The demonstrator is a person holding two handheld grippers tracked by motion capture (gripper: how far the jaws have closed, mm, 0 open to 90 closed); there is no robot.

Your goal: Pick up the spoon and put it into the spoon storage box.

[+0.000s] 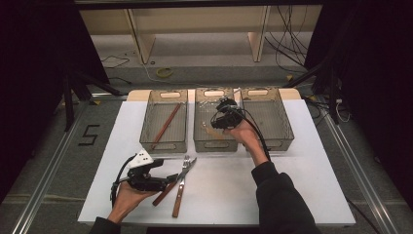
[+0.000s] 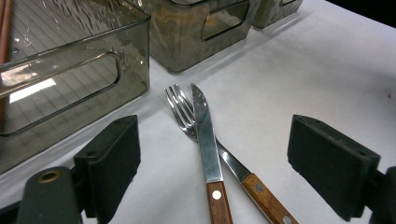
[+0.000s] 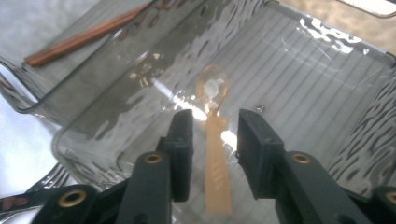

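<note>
Lying between the parted, released jaws of the right gripper (image 3: 215, 149): one translucent amber spoon (image 3: 215, 154); three bins (image 1: 214, 141), one fork (image 2: 182, 109), one knife (image 2: 205, 140).

Lit from above, brightest on the white bench (image 1: 302, 185); surroundings falling to near black at both sides of the high view. Soft, short shadows beneath the bins (image 1: 214, 146) and cutlery. Slightly soft, low in resolution throughout. In the left gripper view, sharp on the knife (image 2: 205, 135) and fork (image 2: 180, 109), glare on the blade, window-like reflection on the clear bin wall (image 2: 70, 88). In the right gripper view, strong glare and rippled reflections across the bin floor (image 3: 280, 84), translucent spoon (image 3: 215, 140) washed out, near jaws blurred.
</note>
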